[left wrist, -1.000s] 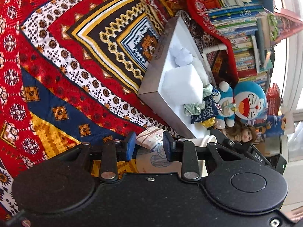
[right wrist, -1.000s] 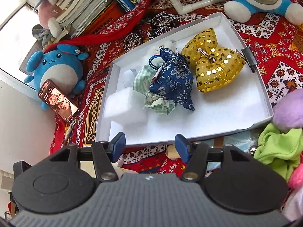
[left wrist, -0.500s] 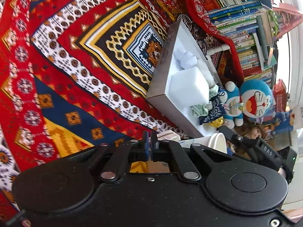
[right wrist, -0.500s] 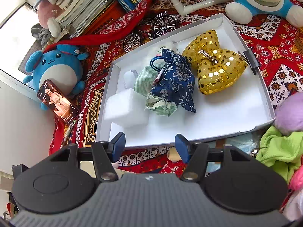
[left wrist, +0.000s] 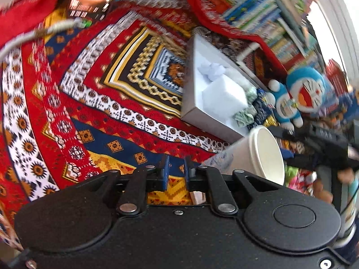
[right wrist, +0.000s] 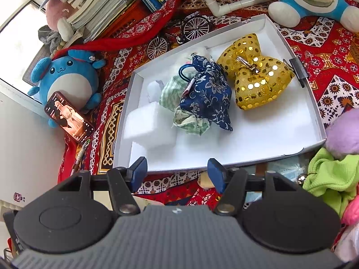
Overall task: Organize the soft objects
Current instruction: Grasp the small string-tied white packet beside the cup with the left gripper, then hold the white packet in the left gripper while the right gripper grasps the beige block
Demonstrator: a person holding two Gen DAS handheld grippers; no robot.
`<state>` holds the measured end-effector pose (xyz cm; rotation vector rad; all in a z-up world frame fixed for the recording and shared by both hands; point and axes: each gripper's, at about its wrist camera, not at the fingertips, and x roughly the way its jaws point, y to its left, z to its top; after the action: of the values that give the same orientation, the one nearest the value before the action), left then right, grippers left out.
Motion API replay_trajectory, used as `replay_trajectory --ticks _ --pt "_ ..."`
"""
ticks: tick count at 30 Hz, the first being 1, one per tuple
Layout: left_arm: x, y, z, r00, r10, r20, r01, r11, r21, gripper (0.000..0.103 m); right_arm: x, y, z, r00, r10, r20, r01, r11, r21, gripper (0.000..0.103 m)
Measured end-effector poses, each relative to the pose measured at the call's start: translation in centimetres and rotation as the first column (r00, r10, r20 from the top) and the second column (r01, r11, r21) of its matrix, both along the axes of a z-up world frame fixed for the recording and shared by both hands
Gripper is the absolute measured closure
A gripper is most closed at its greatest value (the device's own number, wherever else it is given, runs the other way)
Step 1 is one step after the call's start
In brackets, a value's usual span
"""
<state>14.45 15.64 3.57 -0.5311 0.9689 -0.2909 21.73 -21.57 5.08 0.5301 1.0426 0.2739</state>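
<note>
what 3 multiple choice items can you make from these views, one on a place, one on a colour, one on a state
1. Where is the sequinned bow?
A. inside the white tray
B. on the books
C. in the paper cup

2. What colour is the floral pouch in the tray?
A. pink
B. navy blue
C. orange

3. How does the right gripper stand?
A. shut on a plush toy
B. shut on the tray rim
C. open, nothing between its fingers

Answers:
1 A, the bow lies on the tray floor near its far right corner.
2 B, dark blue cloth with pale flowers.
3 C, the blue pads stand well apart with only the tray edge and cloth behind them.
</note>
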Motion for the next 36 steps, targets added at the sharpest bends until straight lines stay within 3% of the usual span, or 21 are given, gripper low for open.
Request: replay_trajectory --ticks 3,7,9,14,19,28,29,31,36 --pt "-1.6 -1.0 0.9 0.996 -0.055 0.065 0.051 0.997 0.062 0.07 0.0 0.0 0.0 1.0 0.001 -0.003 -0.001 1.0 -0.002 0.035" --pt "-3.5 -2.5 1.3 0.986 -0.109 0.123 0.094 0.988 0.121 0.065 0.0 0.0 0.0 1.0 -0.001 -0.017 0.001 1.0 -0.009 0.036" --pt "-4.6 -4.0 1.5 0.973 -0.149 0.179 0.114 0.975 0.192 0.062 0.0 0.0 0.1 1.0 0.001 -0.024 -0.002 1.0 -0.016 0.044" --pt "-6.3 -7.5 1.0 0.924 -0.261 0.278 0.141 0.911 0.387 0.058 -0.2 0.6 0.4 0.999 0.035 -0.017 -0.036 0.997 -0.072 0.048" --pt "-6.2 -9.3 0.5 0.886 -0.355 0.297 0.166 0.843 0.511 0.046 -0.4 1.3 0.9 0.996 0.091 -0.02 -0.093 0.984 -0.153 0.048" --pt "-4.7 -11.1 -0.6 0.839 -0.483 0.252 0.264 0.765 0.588 0.042 0.2 1.4 0.5 0.995 0.077 -0.064 -0.087 0.983 -0.161 0.048" --pt "-4.6 -11.3 -0.7 0.836 -0.491 0.246 0.274 0.762 0.587 0.043 0.2 1.6 0.4 0.994 0.082 -0.067 -0.092 0.982 -0.163 0.048" --pt "-4.2 -11.3 -1.0 0.838 -0.498 0.222 0.307 0.767 0.563 0.061 0.3 1.8 0.3 0.993 0.091 -0.074 -0.102 0.98 -0.168 0.048" --pt "-4.2 -11.1 -1.1 0.852 -0.478 0.211 0.302 0.78 0.548 0.061 0.7 2.4 -0.1 0.99 0.091 -0.104 -0.113 0.969 -0.221 0.048"
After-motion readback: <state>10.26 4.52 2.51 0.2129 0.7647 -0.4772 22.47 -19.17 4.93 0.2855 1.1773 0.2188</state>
